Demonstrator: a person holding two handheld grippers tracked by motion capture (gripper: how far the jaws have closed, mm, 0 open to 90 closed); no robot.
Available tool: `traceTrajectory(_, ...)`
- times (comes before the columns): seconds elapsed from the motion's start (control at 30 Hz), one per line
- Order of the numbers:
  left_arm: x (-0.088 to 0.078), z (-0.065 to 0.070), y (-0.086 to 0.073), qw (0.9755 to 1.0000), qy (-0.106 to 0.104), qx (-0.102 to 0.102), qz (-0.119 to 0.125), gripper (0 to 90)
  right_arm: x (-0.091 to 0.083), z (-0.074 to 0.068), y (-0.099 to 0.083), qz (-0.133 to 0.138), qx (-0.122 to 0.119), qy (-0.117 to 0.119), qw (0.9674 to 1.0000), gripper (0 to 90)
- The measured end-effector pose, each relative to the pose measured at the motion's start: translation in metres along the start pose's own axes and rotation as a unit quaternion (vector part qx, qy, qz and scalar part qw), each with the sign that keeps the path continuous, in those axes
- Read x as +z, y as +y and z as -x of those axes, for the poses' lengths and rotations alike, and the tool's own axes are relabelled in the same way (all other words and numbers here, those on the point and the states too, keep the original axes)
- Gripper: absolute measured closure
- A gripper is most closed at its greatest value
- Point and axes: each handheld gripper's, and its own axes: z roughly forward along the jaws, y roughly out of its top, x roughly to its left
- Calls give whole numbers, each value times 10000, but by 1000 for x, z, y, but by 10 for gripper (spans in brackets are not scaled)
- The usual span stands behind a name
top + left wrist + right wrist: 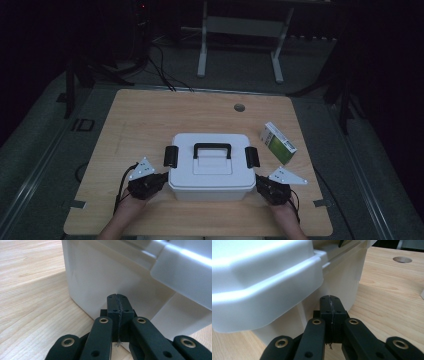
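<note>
Wooden table [145, 120] bears a white box [210, 167] (lid on); left gripper [161, 181] and right gripper [261, 183] flank it, jaws pressed together, empty.

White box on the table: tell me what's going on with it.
A person holds a gripper in each hand against the white box. The left gripper and the right gripper both have their jaws shut, tips at the box's side walls, one on each side. The lid with its black handle is on. A small green-and-white carton lies apart.
</note>
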Motion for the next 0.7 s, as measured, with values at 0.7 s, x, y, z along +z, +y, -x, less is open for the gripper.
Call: traceTrajectory(0.7,-1,23,-5,9994,-346,66,-74,898,-30,-2,-14,28,121,-11,9999,900)
